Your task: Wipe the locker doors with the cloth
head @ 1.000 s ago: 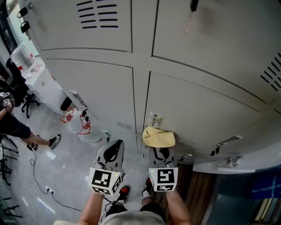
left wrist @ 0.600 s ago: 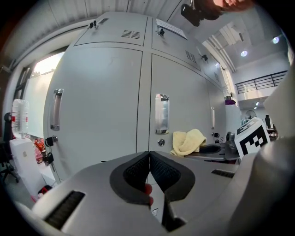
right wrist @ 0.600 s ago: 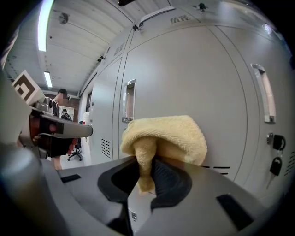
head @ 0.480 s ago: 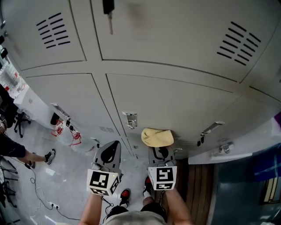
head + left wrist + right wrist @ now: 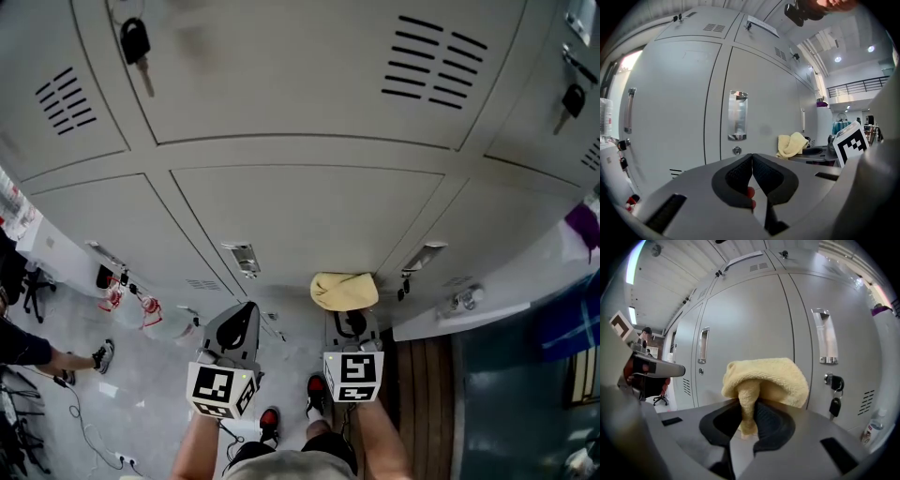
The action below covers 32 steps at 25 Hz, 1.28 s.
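The cloth (image 5: 344, 291) is sitting pinched between the jaws of the right gripper (image 5: 350, 317), close in front of the locker doors (image 5: 300, 211). The left gripper (image 5: 246, 311) is hanging just to its left, jaws together on nothing, below a door handle (image 5: 244, 258). A key (image 5: 134, 42) is dangling from an upper door, far up and left.

A black key (image 5: 134, 42) hangs at the upper left of the head view, and another key (image 5: 572, 98) at the upper right. At the left edge, a bystander's leg (image 5: 42, 349) stands on the grey floor (image 5: 141, 394). Wooden planks (image 5: 427, 403) run along the lower right. In the right gripper view, a bottle (image 5: 870, 429) stands at the lower right.
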Each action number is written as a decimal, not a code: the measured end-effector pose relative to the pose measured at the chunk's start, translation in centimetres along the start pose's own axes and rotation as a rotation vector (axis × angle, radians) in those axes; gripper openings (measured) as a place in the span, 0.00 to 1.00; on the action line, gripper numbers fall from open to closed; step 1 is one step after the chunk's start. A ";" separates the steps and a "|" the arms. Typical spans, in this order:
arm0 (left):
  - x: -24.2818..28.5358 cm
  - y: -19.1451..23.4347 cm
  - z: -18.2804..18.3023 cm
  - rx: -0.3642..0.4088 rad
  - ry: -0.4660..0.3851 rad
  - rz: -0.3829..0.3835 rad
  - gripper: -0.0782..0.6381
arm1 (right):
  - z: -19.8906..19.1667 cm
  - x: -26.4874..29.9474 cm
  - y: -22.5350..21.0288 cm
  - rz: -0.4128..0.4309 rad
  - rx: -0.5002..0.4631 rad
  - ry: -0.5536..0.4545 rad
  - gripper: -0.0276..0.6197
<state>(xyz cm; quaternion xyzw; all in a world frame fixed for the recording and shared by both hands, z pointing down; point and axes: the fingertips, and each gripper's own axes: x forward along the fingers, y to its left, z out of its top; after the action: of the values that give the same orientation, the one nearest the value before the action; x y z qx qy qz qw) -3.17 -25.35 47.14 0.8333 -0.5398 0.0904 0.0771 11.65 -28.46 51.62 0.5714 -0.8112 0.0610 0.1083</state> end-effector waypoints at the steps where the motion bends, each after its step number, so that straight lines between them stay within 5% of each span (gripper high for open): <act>1: 0.2 -0.3 0.1 0.002 0.000 -0.008 0.14 | -0.1 -0.2 -0.5 -0.013 0.003 0.001 0.16; 18: 1.3 -2.5 0.8 0.024 -0.011 -0.084 0.14 | 0.4 -2.2 -3.1 -0.096 0.004 -0.013 0.16; 32: -5.1 -3.1 3.9 0.058 -0.090 -0.149 0.14 | 6.0 -10.6 0.6 -0.168 -0.079 -0.128 0.16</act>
<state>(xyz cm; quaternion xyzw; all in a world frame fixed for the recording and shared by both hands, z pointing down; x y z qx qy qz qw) -2.12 -20.41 42.05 0.8762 -0.4766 0.0625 0.0354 13.84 -19.91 43.22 0.6353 -0.7676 -0.0170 0.0837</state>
